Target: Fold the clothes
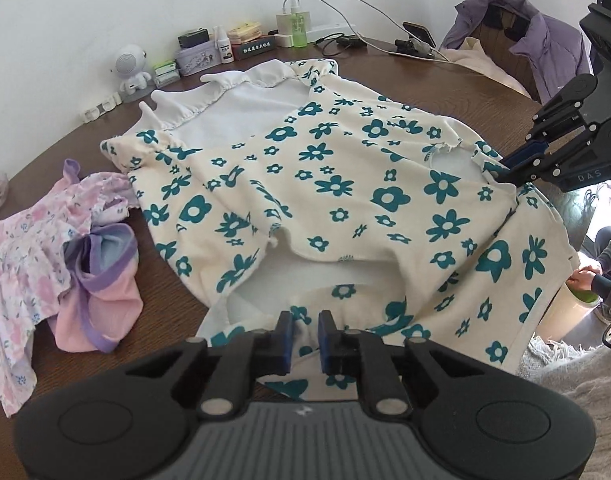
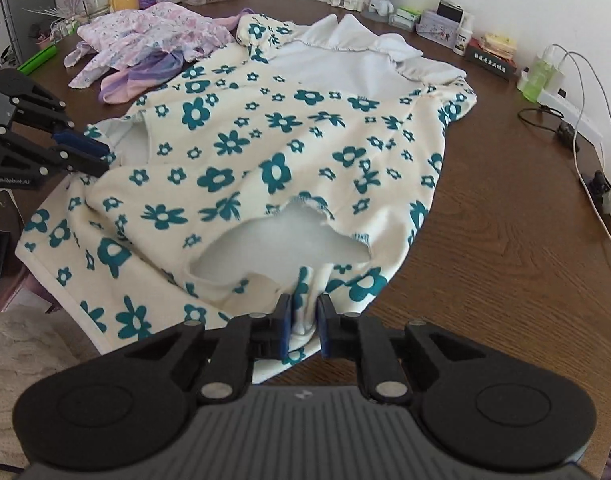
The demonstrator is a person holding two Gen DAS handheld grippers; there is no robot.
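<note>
Both grippers, left gripper (image 1: 305,338) and right gripper (image 2: 305,326), have fingers nearly closed, pinching the floral garment (image 1: 325,184): soft, light, droops; grip hems.

Both wrist cameras are looking steeply down, close over the flowered garment (image 1: 325,184). Each is catching the other's gripper.

Bright soft daylight, sharp focus, fisheye-curved edges, dark corners
</note>
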